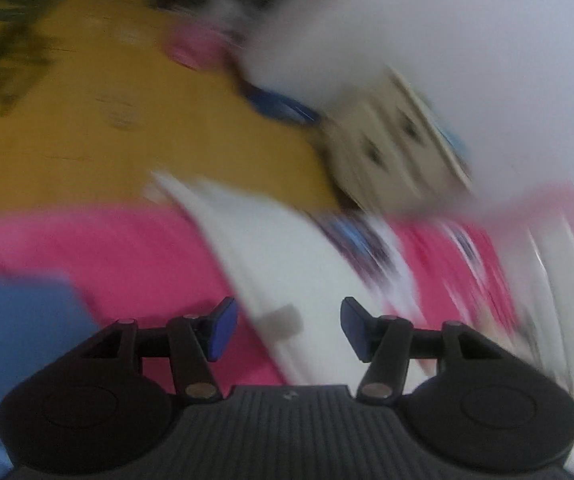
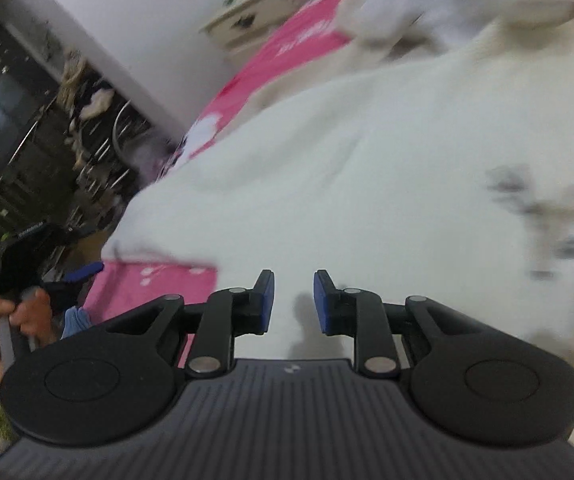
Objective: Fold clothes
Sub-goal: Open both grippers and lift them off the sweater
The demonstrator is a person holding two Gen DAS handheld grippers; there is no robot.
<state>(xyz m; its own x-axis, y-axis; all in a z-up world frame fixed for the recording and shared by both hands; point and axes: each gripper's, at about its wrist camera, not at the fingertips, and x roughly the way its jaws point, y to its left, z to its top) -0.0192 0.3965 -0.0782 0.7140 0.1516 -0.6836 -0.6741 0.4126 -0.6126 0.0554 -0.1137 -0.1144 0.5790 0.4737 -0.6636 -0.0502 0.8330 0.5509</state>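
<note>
Right wrist view shows the right tongs apart and empty, right over the white cloth lying just ahead.

A garment is lying spread on the bed sheet, filling the space ahead of the right gripper from ten to three o'clock. A cabinet is standing against the wall at eleven. At eight o'clock a hand is holding the left gripper, apart from the garment's edge.
</note>
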